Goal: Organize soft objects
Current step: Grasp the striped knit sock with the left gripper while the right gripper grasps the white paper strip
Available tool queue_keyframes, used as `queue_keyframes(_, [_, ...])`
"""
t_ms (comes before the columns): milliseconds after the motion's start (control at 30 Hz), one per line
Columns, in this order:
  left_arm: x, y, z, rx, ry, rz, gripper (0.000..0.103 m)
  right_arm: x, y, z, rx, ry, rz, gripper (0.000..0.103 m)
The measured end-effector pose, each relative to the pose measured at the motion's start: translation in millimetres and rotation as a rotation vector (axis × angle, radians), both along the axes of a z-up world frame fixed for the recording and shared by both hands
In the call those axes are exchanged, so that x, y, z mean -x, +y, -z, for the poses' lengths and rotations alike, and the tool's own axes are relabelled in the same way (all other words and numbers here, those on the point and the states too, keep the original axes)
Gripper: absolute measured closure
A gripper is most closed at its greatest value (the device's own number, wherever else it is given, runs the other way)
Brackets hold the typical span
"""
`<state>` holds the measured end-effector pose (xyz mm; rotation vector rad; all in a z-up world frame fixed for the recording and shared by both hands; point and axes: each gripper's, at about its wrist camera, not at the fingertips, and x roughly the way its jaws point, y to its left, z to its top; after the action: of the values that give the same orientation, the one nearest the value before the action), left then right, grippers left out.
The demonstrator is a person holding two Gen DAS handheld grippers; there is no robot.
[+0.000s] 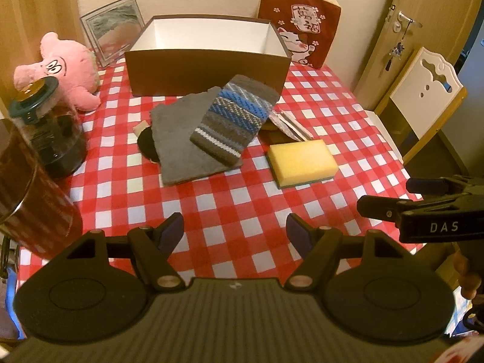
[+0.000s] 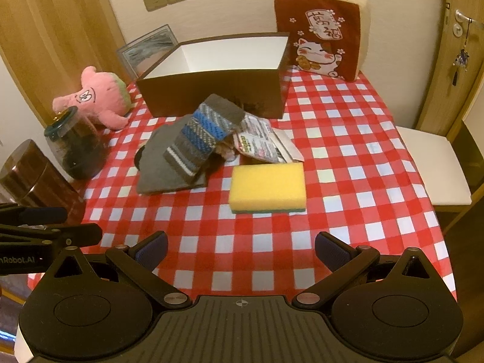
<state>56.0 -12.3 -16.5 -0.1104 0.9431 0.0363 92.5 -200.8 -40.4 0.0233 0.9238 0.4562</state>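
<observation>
A striped knit sock (image 1: 233, 118) (image 2: 201, 137) lies over a grey cloth (image 1: 181, 142) (image 2: 160, 163) in front of an open brown box (image 1: 208, 54) (image 2: 211, 81). A yellow sponge (image 1: 302, 161) (image 2: 267, 186) lies to the right of them. A pink plush toy (image 1: 65, 69) (image 2: 96, 96) sits at the left, and a red cat cushion (image 1: 299, 36) (image 2: 320, 36) stands at the back right. My left gripper (image 1: 235, 236) is open and empty over the near table. My right gripper (image 2: 242, 251) is open and empty, short of the sponge.
A glass jar (image 1: 45, 127) (image 2: 75, 148) and a dark brown tin (image 1: 27, 193) (image 2: 30, 178) stand at the left edge. A printed packet (image 2: 263, 142) lies behind the sponge. A picture frame (image 1: 112, 33) leans on the wall. A chair (image 1: 423, 103) stands at the right.
</observation>
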Motion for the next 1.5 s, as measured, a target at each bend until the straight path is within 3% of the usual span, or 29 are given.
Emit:
queue_keyframes(600, [-85,-20,29,-0.082,0.018,0.025,0.033,-74,-22,28,0.004,-0.019,-0.021,0.001])
queue_keyframes(1067, [-157,-29,67,-0.216,0.001,0.043,0.038,-146,-21,59,0.04,-0.03,-0.075,0.014])
queue_keyframes(1500, [-196,-35,97,-0.287,0.025,0.094,0.038,-189,-17,81,0.055,-0.013,-0.081,0.016])
